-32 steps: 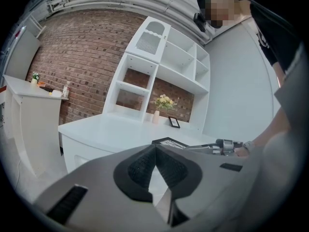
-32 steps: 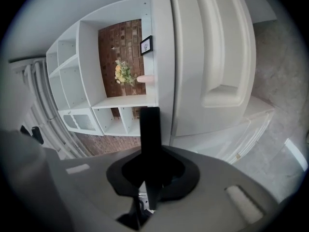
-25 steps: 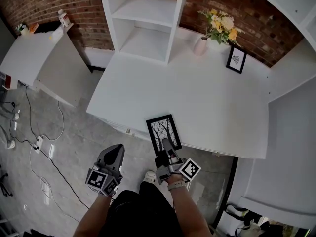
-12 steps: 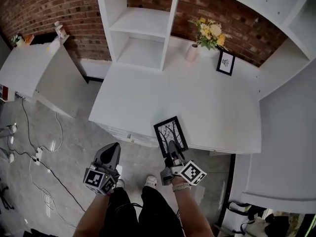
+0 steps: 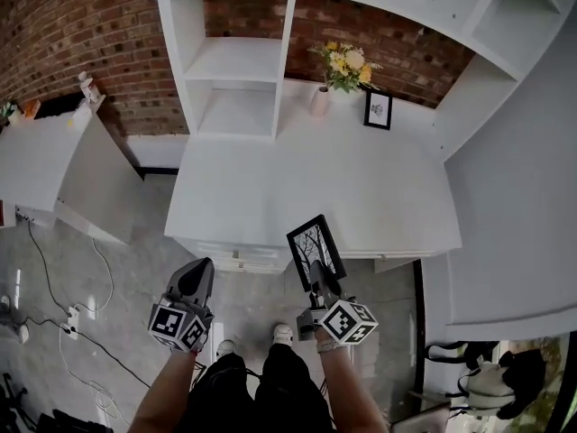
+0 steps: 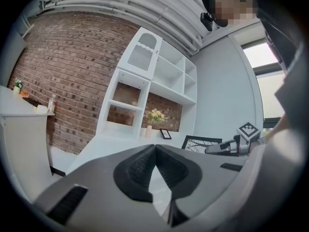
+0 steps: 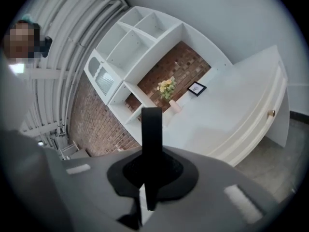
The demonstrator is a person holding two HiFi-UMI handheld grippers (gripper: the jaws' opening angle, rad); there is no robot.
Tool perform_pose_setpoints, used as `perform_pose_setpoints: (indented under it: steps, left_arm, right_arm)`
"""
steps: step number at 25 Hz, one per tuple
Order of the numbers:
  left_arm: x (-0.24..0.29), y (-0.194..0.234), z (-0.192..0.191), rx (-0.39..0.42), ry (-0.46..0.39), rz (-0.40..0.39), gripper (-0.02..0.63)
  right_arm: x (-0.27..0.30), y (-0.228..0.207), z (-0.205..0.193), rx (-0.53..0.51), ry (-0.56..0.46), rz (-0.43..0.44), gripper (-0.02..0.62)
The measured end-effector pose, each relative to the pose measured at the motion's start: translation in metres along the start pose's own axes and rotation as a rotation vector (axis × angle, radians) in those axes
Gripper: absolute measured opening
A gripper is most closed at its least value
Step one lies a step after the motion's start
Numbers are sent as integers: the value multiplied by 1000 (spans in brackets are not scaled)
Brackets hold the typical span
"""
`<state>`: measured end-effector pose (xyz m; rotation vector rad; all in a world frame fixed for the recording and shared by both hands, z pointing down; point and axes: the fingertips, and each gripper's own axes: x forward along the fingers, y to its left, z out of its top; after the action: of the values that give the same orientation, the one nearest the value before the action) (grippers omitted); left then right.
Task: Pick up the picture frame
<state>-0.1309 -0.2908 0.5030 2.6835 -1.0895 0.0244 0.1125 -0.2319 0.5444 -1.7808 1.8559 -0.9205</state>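
The picture frame (image 5: 315,249) is black with a bare-tree print. My right gripper (image 5: 320,274) is shut on its lower edge and holds it tilted in the air above the front edge of the white table (image 5: 270,179). In the right gripper view the frame (image 7: 152,129) stands edge-on between the pads. The left gripper view shows the frame (image 6: 200,142) off to the right with the right gripper (image 6: 227,149) behind it. My left gripper (image 5: 200,271) hovers over the floor in front of the table, its tips (image 6: 154,147) together and nothing between them.
A small second frame (image 5: 378,109) and a vase (image 5: 320,100) of yellow flowers (image 5: 343,59) stand at the back of the table by the brick wall. A white shelf unit (image 5: 230,61) sits at the back left. A white cabinet (image 5: 54,165) and floor cables (image 5: 54,287) are at the left.
The right gripper has lifted the frame off the table's front edge and rolled it, so it now stands tilted in the air. The left gripper has also risen a little.
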Motion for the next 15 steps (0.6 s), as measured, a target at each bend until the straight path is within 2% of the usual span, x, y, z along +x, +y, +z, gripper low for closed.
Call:
perform_pose_setpoints:
  steps: [7, 15]
  left_arm:
    - [-10, 2, 12, 9, -15, -78, 5]
    - [-25, 11, 28, 28, -40, -131, 5]
  right_arm:
    - [-33, 21, 8, -106, -82, -62, 12]
    - [-55, 51, 4, -242, -136, -105, 12]
